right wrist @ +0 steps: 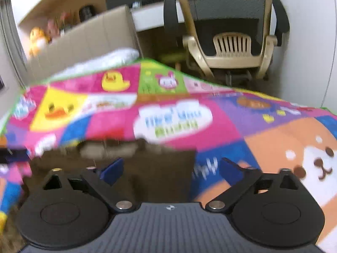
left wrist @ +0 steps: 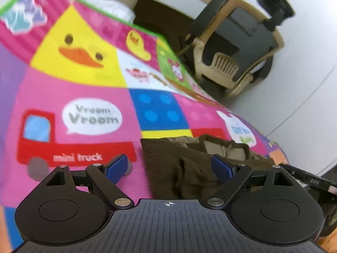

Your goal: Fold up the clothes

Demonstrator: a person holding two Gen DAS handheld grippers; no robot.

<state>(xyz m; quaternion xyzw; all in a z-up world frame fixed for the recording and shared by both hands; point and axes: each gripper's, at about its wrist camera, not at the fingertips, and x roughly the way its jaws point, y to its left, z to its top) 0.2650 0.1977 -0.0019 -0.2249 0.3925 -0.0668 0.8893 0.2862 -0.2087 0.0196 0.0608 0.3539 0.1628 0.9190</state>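
Note:
A dark brown ribbed garment lies crumpled on a bright patchwork play mat. My left gripper is open, its blue fingertips spread just above the garment's left edge, holding nothing. In the right wrist view the same brown garment lies flat on the mat. My right gripper is open over the garment's right edge, holding nothing. This view is blurred by motion.
A beige and black office chair stands beyond the mat's far edge; it also shows in the right wrist view. A cardboard box and a white cloth sit at the far left. White wall to the right.

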